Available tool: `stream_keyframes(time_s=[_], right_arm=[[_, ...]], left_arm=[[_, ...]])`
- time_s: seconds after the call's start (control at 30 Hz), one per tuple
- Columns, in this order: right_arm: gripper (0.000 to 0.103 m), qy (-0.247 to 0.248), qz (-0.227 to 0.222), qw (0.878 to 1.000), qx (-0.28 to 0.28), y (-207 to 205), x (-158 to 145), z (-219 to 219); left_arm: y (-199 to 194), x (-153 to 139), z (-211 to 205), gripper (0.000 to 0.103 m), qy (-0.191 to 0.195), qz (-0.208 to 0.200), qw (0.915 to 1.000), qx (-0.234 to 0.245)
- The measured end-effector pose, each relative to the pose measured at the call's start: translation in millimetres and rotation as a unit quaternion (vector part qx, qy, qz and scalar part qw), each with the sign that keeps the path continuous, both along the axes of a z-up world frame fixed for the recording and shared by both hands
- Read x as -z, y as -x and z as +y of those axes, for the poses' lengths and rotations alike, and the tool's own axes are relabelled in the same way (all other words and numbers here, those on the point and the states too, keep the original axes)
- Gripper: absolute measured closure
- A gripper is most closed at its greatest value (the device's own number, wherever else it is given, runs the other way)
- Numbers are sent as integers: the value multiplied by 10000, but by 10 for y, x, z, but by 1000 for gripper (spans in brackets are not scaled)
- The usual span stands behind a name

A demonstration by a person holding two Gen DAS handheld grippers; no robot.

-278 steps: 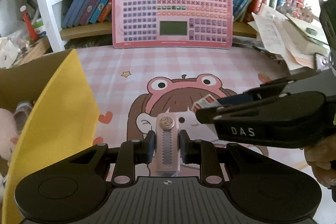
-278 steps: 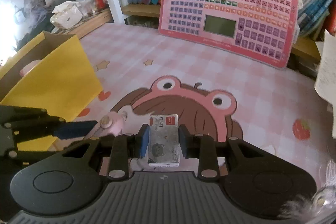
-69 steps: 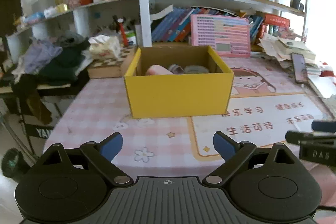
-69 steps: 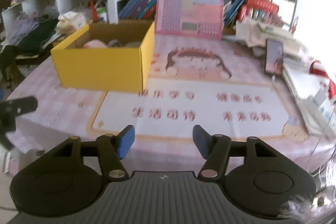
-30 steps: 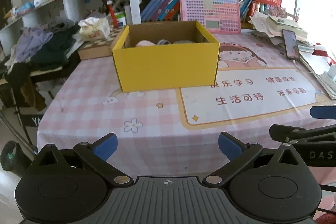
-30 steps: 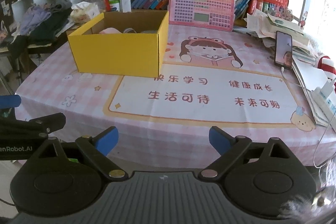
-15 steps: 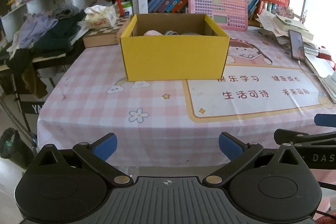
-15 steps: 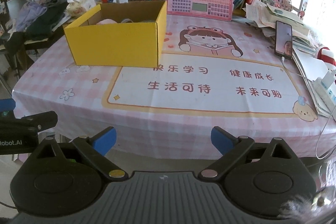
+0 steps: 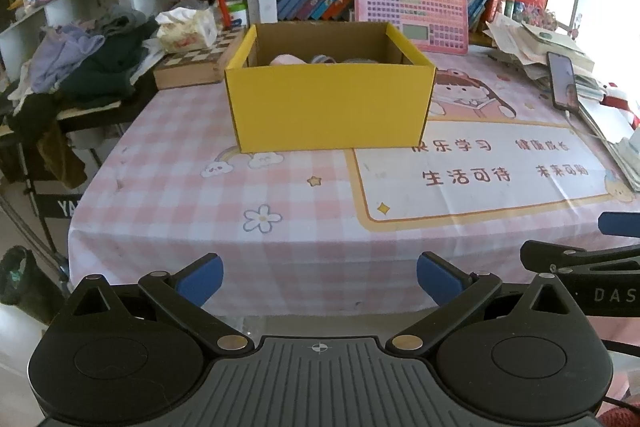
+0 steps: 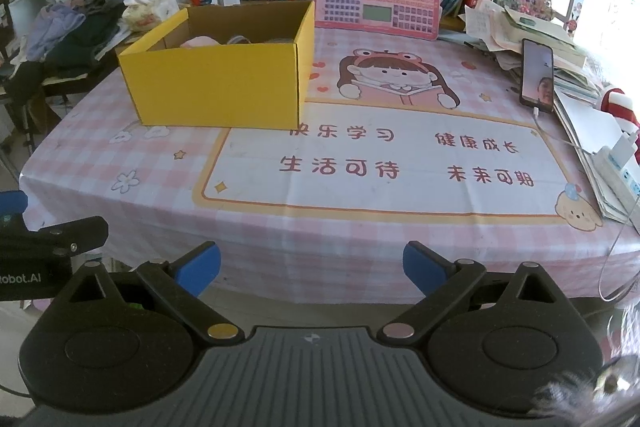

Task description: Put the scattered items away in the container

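Note:
A yellow cardboard box [image 9: 330, 107] stands on the pink checked tablecloth, also in the right wrist view [image 10: 216, 91]. Inside it a pink soft item [image 9: 285, 59] and grey things show above the rim. My left gripper [image 9: 320, 277] is open and empty, held off the table's near edge, well short of the box. My right gripper [image 10: 312, 267] is open and empty, also off the near edge. Each gripper shows at the side of the other's view.
A pink keyboard toy [image 9: 412, 11] leans on the bookshelf behind the box. A phone [image 10: 538, 79], paper piles and a power strip [image 10: 618, 167] lie along the right. A chessboard box [image 9: 192, 61] and clothes [image 9: 80, 67] sit left.
Both grippers let go of a pink item and a small card they held, and pulled back from the table. In the last second the views shifted only slightly.

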State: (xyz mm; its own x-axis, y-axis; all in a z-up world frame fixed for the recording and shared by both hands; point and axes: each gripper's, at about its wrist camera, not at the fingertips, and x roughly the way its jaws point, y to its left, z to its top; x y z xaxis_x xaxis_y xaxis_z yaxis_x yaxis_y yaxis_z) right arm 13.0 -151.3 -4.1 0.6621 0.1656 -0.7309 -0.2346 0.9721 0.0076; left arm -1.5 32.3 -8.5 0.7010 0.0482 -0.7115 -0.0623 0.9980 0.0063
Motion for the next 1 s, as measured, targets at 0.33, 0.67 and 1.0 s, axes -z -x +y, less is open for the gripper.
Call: stream_keyframes(time_s=[0.33,0.67,1.0], right_arm=[[3,26,10,10000,-11,-23,-6,28],[3,48,27,10000,-33,-60,6,49],[3,65,75,9999,-57,-112,27,67]], left_arm=[[-17,-10,20,0,20,25,10000,-2],[-71,1,54,0,35,76,10000,-33],[-87,13,65,0,40,100,9999,-55]])
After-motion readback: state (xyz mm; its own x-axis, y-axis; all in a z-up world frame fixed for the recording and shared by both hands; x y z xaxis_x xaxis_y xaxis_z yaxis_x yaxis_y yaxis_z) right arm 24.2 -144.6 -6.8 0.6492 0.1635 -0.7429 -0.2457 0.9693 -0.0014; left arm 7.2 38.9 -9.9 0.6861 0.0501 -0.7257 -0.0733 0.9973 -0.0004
